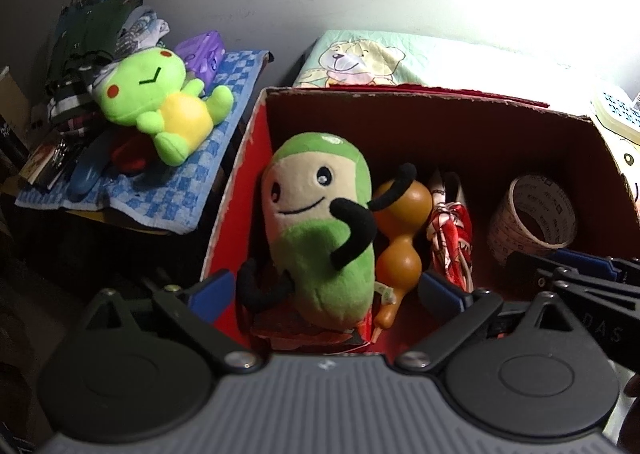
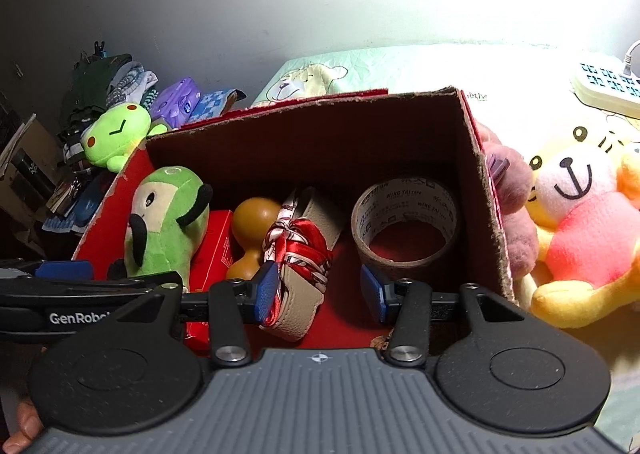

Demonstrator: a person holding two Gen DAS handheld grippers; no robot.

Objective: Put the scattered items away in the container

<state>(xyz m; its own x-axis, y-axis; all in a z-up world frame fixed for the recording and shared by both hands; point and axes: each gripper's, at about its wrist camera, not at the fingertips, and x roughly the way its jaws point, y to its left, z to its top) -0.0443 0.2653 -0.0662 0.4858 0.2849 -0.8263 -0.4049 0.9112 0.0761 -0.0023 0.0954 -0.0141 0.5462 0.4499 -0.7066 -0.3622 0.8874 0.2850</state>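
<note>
Both hand-held grippers hang spread and empty over the box [image 2: 486, 190]: left hand-held gripper [image 1: 326, 290] astride the green plush [image 1: 320, 230], right hand-held gripper [image 2: 320, 290] above the scarf-wrapped strap [image 2: 304, 254]. Gourd [image 2: 250, 238] and tape roll [image 2: 406, 226] lie inside too. I judge the yellow bear [image 2: 576, 222], just outside the right wall, comes next; I'd pinch its soft belly.

Red box [image 2: 486, 190]; green-and-cream plush [image 1: 320, 230]; orange-brown gourd [image 1: 400, 242]; blue-white checked cloth [image 1: 192, 178]; lime-green frog plush [image 1: 160, 102].
</note>
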